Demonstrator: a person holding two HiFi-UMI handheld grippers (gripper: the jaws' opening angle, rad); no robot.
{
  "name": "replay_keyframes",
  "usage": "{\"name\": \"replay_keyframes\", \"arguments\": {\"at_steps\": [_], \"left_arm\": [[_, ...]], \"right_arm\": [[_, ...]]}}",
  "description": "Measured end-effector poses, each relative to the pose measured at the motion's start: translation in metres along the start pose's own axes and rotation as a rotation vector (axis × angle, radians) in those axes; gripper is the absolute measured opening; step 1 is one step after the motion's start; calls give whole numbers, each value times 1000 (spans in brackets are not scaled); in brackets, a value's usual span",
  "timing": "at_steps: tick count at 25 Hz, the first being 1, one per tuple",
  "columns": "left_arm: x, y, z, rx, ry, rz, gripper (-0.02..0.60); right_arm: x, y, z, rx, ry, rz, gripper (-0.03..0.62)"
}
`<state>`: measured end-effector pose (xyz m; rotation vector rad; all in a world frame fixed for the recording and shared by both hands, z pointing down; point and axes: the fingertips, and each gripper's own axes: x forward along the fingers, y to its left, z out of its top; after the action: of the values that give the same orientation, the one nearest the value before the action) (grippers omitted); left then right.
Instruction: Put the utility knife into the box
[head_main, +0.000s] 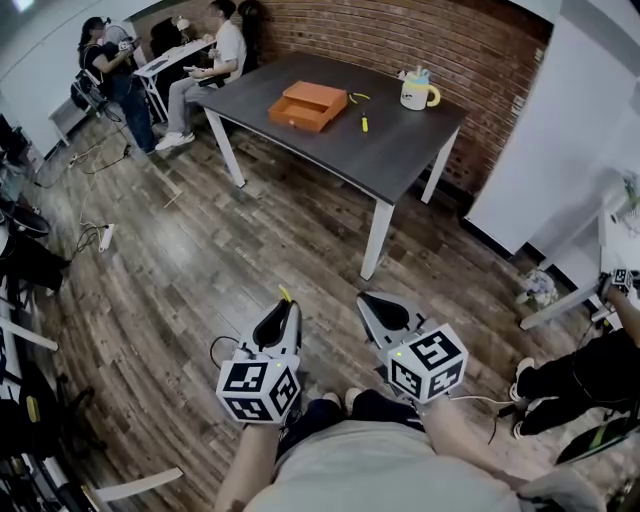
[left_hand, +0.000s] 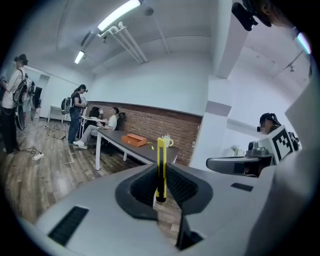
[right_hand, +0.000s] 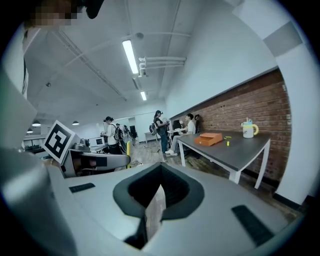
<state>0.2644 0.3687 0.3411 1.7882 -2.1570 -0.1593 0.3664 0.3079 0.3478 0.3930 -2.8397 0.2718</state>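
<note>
**Head view.** Two claws are held low over the wooden floor (head_main: 200, 260), well apart from the counter (head_main: 400, 150). The left claw (head_main: 284, 306) shows a yellow tip at its front, and the right claw (head_main: 376, 302) is just beside it. The counter carries one orange box (head_main: 308, 105), one mug (head_main: 418, 92) and one small yellow item (head_main: 363, 123) between them. Floor boards lie between the claws and the counter. One standing person (head_main: 105, 60) and one seated person (head_main: 215, 55) are beyond the counter's far end.

**Left gripper view.** The left claw (left_hand: 159, 192) is clenched on one yellow utility knife (left_hand: 161, 162), which stands upright between the pads. Only this view shows the grip plainly. The box (left_hand: 133, 140) and the mug (left_hand: 167, 141) lie far behind the knife. The right claw (left_hand: 225, 164) is at the right.

**Right gripper view.** The right claw (right_hand: 157, 197) is clenched, pads together, with no object between them. The left claw (right_hand: 120, 160) is at the left, with the knife (right_hand: 128, 149) visible as a yellow strip. The counter (right_hand: 240, 152), box (right_hand: 209, 139), mug (right_hand: 248, 130) and small yellow item (right_hand: 228, 143) are to the right.
</note>
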Motion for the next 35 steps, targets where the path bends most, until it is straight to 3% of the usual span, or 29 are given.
{"name": "replay_keyframes", "arguments": {"at_steps": [6, 10, 20, 30, 35], "left_arm": [[-11, 9, 9, 14, -19, -34, 63], [-20, 17, 6, 15, -19, -34, 63], [-11, 57, 0, -48, -5, -13, 63], [51, 113, 21, -66, -11, 22, 63], [95, 156, 48, -142, -48, 49, 63]], "right_arm": [[-1, 10, 15, 64, -110, 13, 8], [-3, 16, 7, 85, -113, -5, 8], [33, 17, 17, 105, -121, 42, 6], [129, -14, 41, 135, -133, 165, 8], [194, -35, 67, 101, -102, 219, 6]]}}
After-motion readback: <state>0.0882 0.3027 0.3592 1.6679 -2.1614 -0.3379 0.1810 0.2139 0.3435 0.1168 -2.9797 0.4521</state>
